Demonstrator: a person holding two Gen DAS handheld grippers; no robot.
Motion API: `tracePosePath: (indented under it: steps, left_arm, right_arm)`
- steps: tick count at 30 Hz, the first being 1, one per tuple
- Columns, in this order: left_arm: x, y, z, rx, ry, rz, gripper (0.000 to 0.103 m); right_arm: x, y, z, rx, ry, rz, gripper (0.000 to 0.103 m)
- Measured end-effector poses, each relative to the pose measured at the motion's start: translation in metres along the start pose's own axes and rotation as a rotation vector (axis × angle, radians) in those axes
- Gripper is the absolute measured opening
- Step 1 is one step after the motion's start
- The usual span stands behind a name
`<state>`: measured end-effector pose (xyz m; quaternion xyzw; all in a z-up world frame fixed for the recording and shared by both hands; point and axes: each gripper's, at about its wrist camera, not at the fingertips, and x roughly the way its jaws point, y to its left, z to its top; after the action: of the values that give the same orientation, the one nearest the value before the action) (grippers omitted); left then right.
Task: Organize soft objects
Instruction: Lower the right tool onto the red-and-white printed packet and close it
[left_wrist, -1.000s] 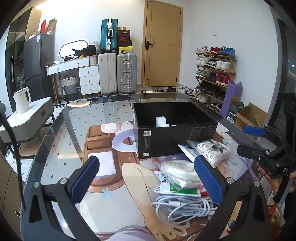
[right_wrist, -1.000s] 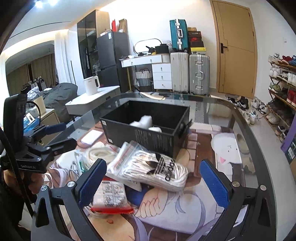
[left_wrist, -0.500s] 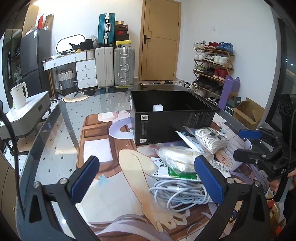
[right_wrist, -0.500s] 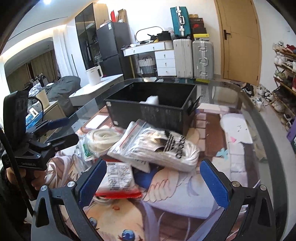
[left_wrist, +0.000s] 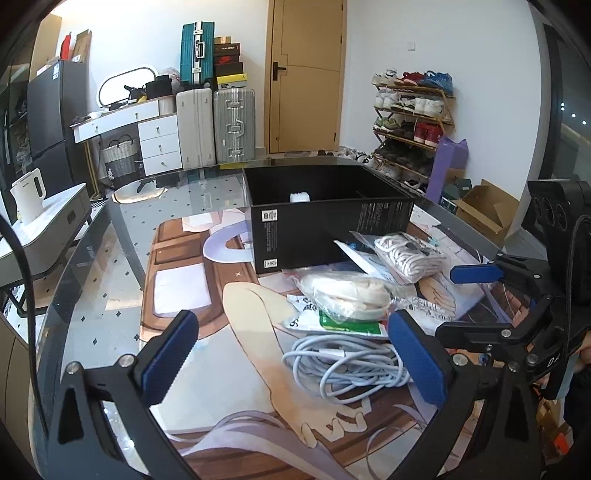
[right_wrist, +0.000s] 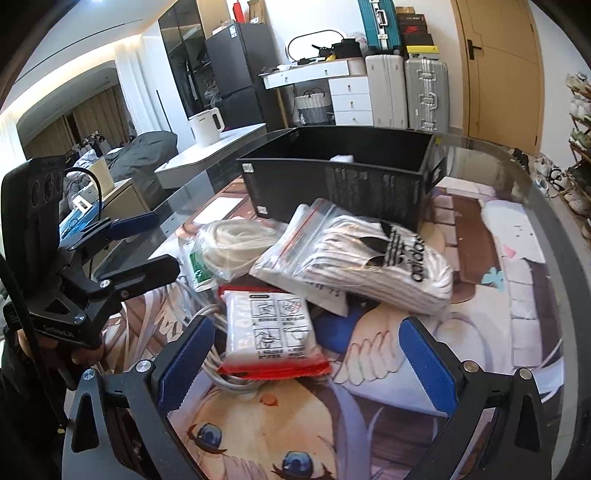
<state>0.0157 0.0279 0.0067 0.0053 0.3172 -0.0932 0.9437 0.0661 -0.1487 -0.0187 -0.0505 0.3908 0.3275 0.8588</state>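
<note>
A pile of soft things lies on the printed mat (left_wrist: 177, 288) in front of an open black box (left_wrist: 325, 218). It holds a bagged cream bundle (left_wrist: 347, 295), a bag of striped adidas socks (right_wrist: 354, 254), a red-edged white packet (right_wrist: 273, 336), a green-and-white packet (left_wrist: 332, 322) and a coiled white cable (left_wrist: 343, 363). A small white item (left_wrist: 299, 196) sits inside the box. My left gripper (left_wrist: 291, 356) is open, low over the cable. My right gripper (right_wrist: 306, 356) is open around the near end of the red-edged packet, not touching it.
The mat covers a round glass table (left_wrist: 92, 266). Behind it stand suitcases (left_wrist: 214, 125), a white desk (left_wrist: 140, 122), a shoe rack (left_wrist: 410, 114) and a side table with a kettle (left_wrist: 27, 192). A hand holds each gripper at the table's near sides.
Both grippers have come lower and closer to the pile. The red-edged packet now lies between the right fingers. Nothing has been gripped or moved.
</note>
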Motion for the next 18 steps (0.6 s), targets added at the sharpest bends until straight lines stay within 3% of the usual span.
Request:
tracePosePath:
  steps: [7,11,18]
  left_arm:
    - [-0.001,0.004,-0.004,-0.004,0.027,-0.007,0.103]
    - [0.000,0.004,-0.004,-0.007,0.033,-0.013,0.103]
    - [0.001,0.004,-0.004,-0.009,0.041,-0.012,0.103]
  right_arm:
    - [0.011,0.006,0.002,-0.007,0.033,0.003,0.101]
    - [0.014,0.005,0.002,-0.005,0.055,0.007,0.089]
    - [0.019,0.008,0.001,-0.025,0.070,0.023,0.079]
